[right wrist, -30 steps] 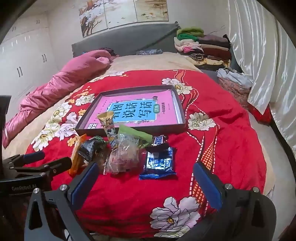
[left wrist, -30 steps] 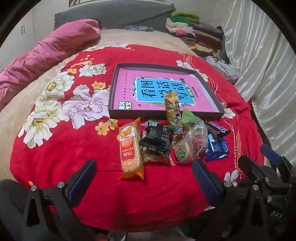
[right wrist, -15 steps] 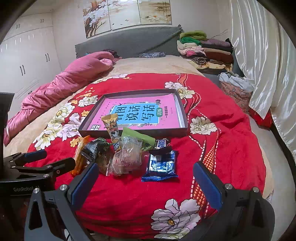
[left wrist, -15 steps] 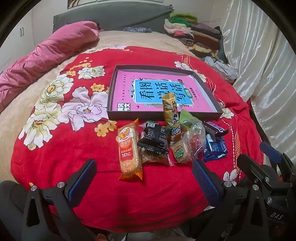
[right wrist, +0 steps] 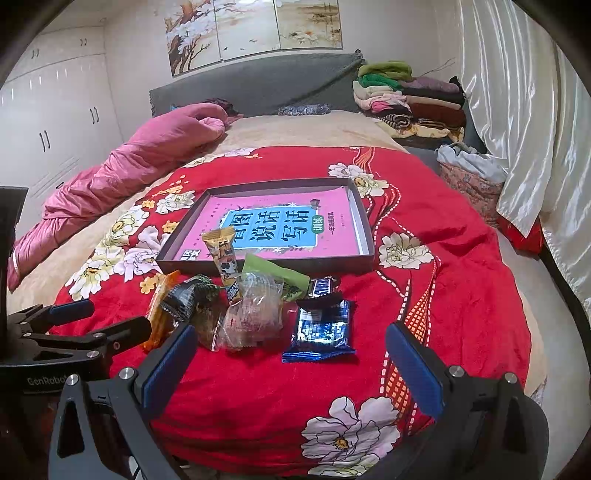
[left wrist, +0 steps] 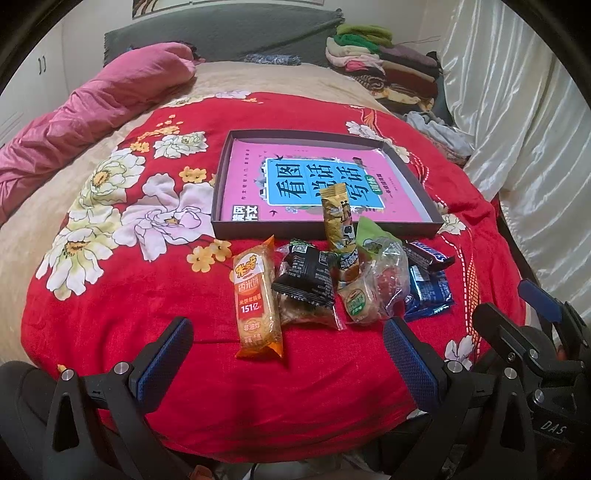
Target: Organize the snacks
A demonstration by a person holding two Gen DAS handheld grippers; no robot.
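Before me: a bed with grey headboard (right wrist: 255, 86), spread with a red floral blanket (right wrist: 454, 266), a pink quilt (right wrist: 122, 170) bunched along its left. At my far right, folded clothes (right wrist: 410, 99) and pale satin curtains (right wrist: 517, 92). I note white wardrobes (right wrist: 55, 118) left and painted panels (right wrist: 251, 29) above the headboard.

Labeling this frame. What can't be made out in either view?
- Snickers bar: right wrist view, half hidden behind blue wrapper.
- Orange rice cracker pack: right wrist view, mostly behind black packet.
- Snack under black packet: left wrist view, covered, type unreadable.
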